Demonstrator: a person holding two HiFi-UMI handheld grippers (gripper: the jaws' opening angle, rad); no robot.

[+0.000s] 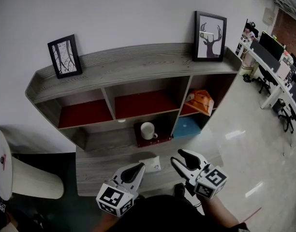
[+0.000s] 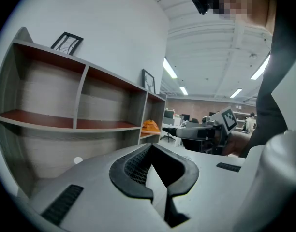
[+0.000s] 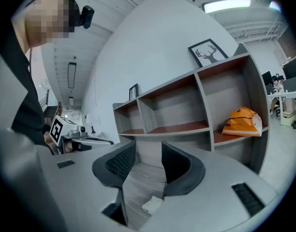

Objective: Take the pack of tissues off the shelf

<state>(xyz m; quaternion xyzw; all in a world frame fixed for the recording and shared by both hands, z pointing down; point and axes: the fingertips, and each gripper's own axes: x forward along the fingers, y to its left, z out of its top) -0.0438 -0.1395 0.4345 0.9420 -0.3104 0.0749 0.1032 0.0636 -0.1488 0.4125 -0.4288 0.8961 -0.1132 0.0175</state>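
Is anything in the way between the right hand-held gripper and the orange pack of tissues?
Nothing visible does. The way from the right hand-held gripper to the orange pack of tissues is open; the white mug stands farther left.

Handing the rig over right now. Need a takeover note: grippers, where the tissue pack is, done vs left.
Left gripper: shut, empty, held over the low front board.
Right gripper: jaws open, nothing between them, held just above the small white pack, which lies flat on that board.
Orange pack: in the right-hand compartment, untouched.
Done: nothing is in hand.
Left: I can't tell which pack holds the tissues; probably the white one, nearest the right gripper. Close on it and lift it clear.
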